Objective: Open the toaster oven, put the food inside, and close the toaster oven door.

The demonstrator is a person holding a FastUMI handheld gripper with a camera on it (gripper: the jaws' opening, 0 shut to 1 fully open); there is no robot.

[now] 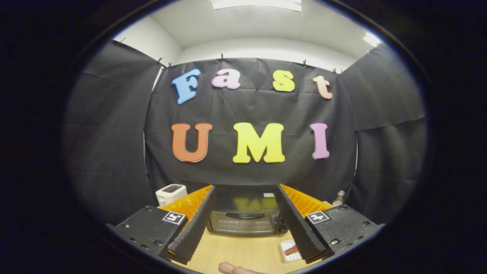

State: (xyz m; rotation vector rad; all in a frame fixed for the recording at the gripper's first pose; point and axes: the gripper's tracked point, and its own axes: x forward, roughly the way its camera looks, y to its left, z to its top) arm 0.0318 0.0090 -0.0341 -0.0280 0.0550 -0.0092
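My gripper (245,220) fingers stand apart, empty — toaster oven (243,217) at the worktop's far edge; its stiff door handle probably suits gripping.

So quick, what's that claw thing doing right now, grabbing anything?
Gripper: open, holding nothing; toaster oven sits beyond its fingers, door closed.

We've got the gripper (245,224) spread wide, both fingers (194,228) holding nothing, and our fingertip (232,268) pokes in below them at the table's near edge.
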